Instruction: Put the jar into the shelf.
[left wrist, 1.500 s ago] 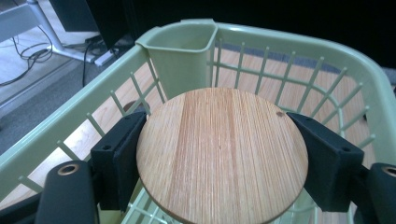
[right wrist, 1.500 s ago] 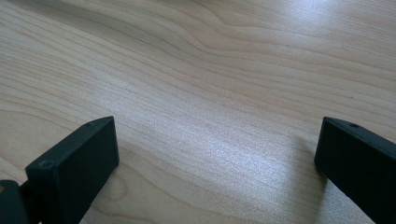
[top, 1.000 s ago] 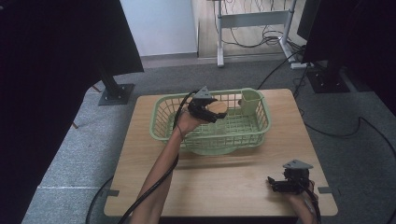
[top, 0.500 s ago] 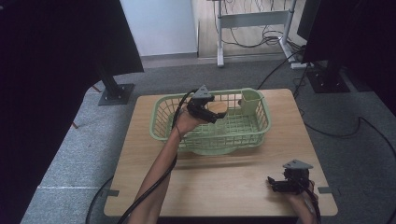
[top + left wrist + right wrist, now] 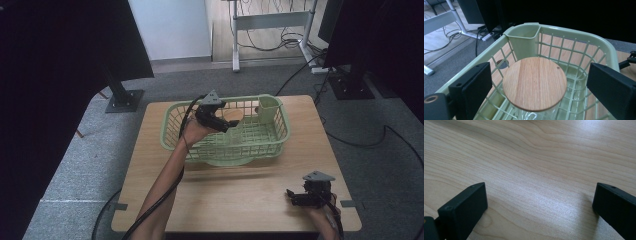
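- The left gripper [image 5: 226, 125] hung over the green basket [image 5: 280, 131], which sat toward the far edge of the wooden table [image 5: 235, 190], roughly midway between its side edges.
- Its jaws had just been opening; they stood wide, one on each side of a glass jar with a round wooden lid [image 5: 534, 83], pads clear of it.
- The jar stood upright inside the basket, near the small cup-shaped compartment [image 5: 524, 41] fixed in the basket's far right corner.
- In the high view the lid [image 5: 233, 123] showed as a pale disc just beyond the left gripper's tips.
- The right gripper [image 5: 291, 196] rested low near the table's near right corner, well apart from the basket.
- Its jaws gaped wide with bare tabletop [image 5: 536, 182] between them, grasping nothing.
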